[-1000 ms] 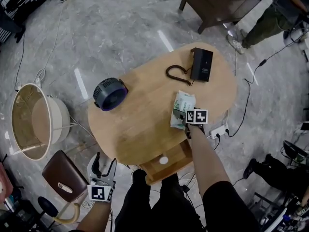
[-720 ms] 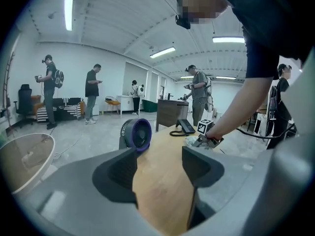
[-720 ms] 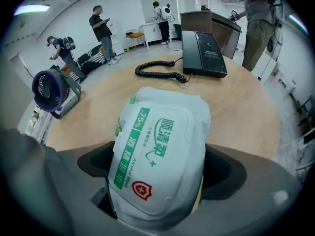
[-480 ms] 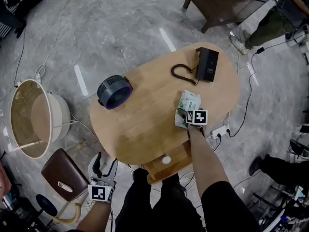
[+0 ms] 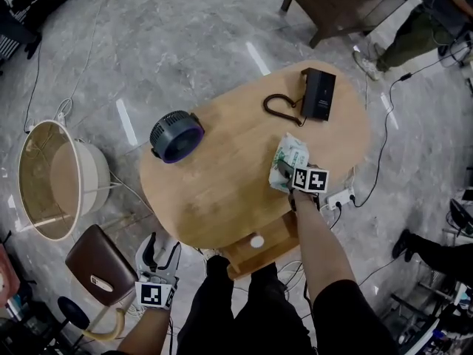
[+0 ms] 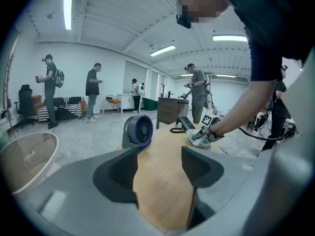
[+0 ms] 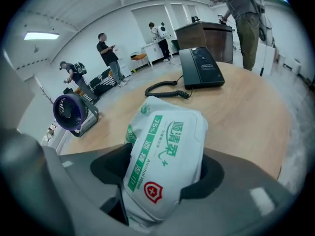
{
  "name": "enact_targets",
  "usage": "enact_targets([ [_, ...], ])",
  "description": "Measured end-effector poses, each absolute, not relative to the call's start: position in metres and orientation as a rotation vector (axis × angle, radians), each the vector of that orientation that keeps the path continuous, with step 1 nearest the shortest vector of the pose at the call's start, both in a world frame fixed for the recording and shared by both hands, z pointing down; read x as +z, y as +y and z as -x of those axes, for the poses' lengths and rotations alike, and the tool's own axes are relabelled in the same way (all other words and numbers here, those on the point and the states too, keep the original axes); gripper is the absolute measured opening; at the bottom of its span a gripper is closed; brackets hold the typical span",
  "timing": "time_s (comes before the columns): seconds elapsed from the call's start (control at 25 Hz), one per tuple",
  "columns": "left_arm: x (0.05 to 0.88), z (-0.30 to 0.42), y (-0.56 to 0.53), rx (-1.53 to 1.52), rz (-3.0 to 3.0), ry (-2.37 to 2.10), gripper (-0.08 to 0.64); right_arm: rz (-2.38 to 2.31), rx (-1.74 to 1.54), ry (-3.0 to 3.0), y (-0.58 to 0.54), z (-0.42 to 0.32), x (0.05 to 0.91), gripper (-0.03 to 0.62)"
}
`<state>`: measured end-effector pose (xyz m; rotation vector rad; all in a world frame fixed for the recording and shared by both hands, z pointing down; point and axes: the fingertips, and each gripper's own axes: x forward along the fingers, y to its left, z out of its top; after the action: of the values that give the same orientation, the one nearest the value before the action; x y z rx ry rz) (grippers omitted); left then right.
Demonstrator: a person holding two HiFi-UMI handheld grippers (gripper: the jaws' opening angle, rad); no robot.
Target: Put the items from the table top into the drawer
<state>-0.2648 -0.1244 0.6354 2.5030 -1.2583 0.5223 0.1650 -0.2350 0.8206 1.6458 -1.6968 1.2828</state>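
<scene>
A white and green wipes pack lies on the oval wooden table, near its right edge. My right gripper has just been closing its jaws, and both pads now press on the sides of the pack, whose near end sits between them. A black telephone with a coiled cord and a small dark fan also stand on the table. The wooden drawer with a white knob juts out under the table's near edge. My left gripper hangs open and empty, low off the table's near left side.
A round cream basket and a brown stool stand on the floor at the left. A power strip and cables lie right of the table. A dark wooden cabinet stands behind it, with several people around the room.
The right gripper's jaws have closed in onto the wipes pack. The left gripper has stayed where it was.
</scene>
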Motion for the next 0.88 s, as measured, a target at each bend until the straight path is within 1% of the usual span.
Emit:
enact_targets([
  [0.4, 0.622, 0.251, -0.118, 0.516, -2.539, -1.244, 0.293, -1.637, 1.085, -1.868, -0.247, -0.152, 0.774, 0.318],
  [0.88, 0.604, 0.219, -0.115, 0.516, -2.615, -1.214, 0.285, -1.585, 0.985, -2.012, -0.23, -0.148, 0.708, 0.314],
])
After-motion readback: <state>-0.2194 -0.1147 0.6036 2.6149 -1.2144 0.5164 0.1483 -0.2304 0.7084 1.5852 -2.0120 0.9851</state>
